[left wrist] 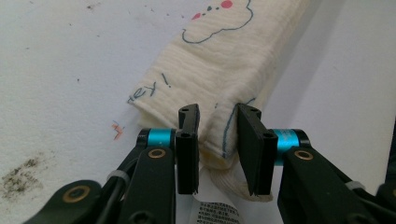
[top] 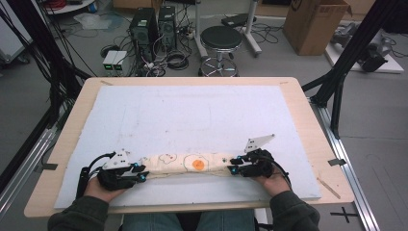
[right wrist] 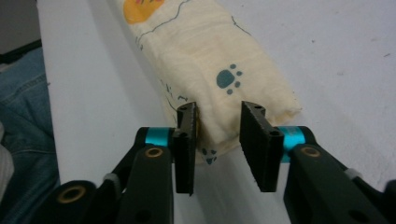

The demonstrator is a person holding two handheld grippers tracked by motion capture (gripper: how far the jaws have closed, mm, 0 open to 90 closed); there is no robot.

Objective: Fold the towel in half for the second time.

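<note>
Cream folded cloth (top: 192, 163) — printed clouds, paw prints

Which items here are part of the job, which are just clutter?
In the job:
folded cream cloth
left gripper
right gripper
white mat

Lying about:
black stool
cardboard box
two computer towers
floor cables

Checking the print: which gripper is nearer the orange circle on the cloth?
Right. The right gripper sits at the cloth's end close to the orange circle; the left gripper is at the far end.
</note>
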